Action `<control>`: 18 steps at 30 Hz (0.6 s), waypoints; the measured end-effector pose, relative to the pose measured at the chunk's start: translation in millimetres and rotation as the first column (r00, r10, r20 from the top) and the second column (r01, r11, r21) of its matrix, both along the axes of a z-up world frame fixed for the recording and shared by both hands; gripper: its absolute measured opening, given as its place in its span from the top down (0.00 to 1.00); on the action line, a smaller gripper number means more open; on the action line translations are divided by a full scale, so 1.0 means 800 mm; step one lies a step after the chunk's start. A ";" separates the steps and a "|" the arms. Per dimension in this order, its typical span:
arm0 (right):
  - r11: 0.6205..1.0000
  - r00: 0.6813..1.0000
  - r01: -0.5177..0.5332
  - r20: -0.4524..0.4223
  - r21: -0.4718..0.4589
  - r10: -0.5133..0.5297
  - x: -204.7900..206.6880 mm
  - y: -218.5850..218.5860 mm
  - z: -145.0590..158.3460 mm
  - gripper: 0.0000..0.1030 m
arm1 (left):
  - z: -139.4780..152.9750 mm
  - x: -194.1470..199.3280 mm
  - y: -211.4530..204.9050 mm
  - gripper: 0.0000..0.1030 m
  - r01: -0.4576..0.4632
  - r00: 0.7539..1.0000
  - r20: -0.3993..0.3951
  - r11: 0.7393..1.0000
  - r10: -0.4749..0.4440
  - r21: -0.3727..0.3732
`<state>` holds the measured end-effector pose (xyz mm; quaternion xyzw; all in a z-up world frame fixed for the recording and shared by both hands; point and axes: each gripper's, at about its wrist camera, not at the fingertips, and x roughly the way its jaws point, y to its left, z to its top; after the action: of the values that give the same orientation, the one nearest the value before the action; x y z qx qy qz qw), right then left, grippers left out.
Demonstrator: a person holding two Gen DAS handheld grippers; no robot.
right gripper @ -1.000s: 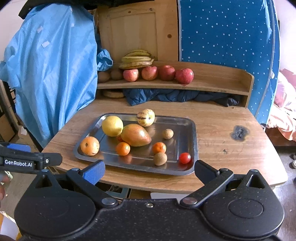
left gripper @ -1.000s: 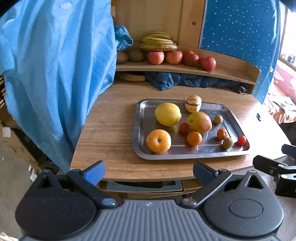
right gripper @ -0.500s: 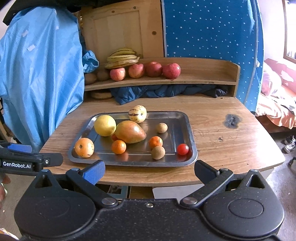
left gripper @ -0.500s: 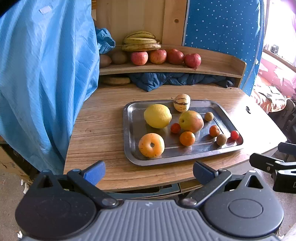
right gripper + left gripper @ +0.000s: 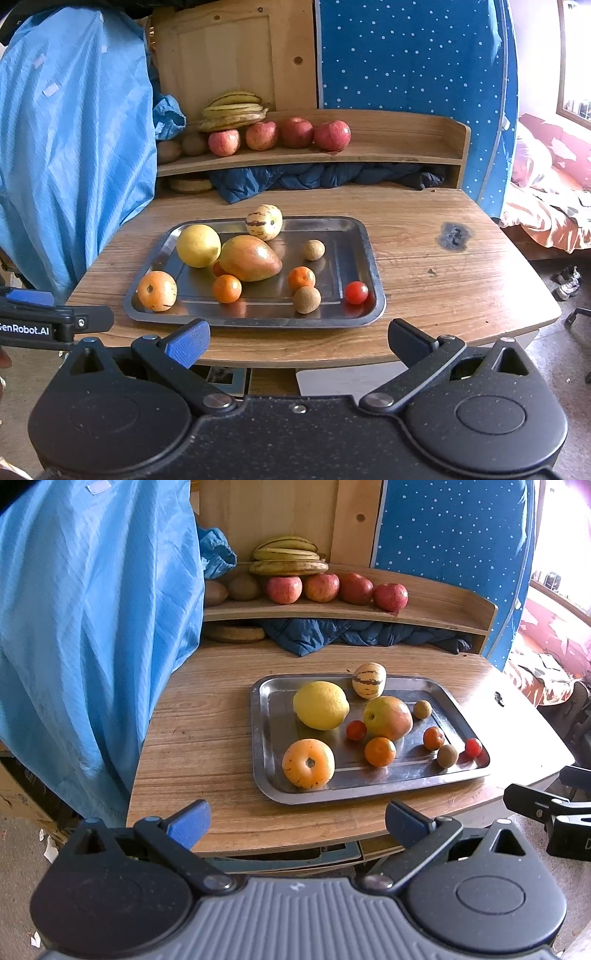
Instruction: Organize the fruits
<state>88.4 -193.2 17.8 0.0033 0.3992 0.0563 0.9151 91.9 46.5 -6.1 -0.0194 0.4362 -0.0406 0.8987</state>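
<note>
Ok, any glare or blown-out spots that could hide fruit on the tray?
Left wrist: window top right is blown out and washes the table's right edge; the tray only mirrors the fruit. Right wrist: window bright, tray evenly lit, all fruit sharp.

Tray (image 5: 371, 258) on table (image 5: 461, 295), well before shelf (image 5: 388, 153). In tray: lemon (image 5: 198, 245) at left rear, striped melon (image 5: 264, 222) at rear edge, mango (image 5: 250, 258) at centre just right of lemon. Persimmon (image 5: 157, 290) at near left corner; cherry tomato (image 5: 356, 292) at near right corner. On shelf: apples (image 5: 279, 134) in a row, bananas (image 5: 234, 109) behind them at left.
</note>
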 end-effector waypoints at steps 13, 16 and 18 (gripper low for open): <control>1.000 1.000 0.002 -0.011 -0.001 -0.002 -0.001 -0.007 -0.001 0.01 | 0.000 -0.002 -0.002 0.00 -0.003 1.000 -0.002 1.000 0.003 0.002; 1.000 1.000 0.001 -0.011 0.000 -0.001 -0.001 -0.008 -0.001 0.01 | 0.000 -0.005 -0.003 0.00 -0.009 1.000 -0.001 1.000 0.009 0.004; 1.000 1.000 0.002 -0.011 0.000 -0.002 -0.001 -0.008 -0.001 0.01 | 0.000 -0.006 -0.003 0.00 -0.016 1.000 0.000 1.000 0.016 0.004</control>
<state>87.3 -199.7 17.2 0.0043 0.4042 0.0553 0.9130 86.8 43.8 -5.9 -0.0210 0.4361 -0.0327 0.8990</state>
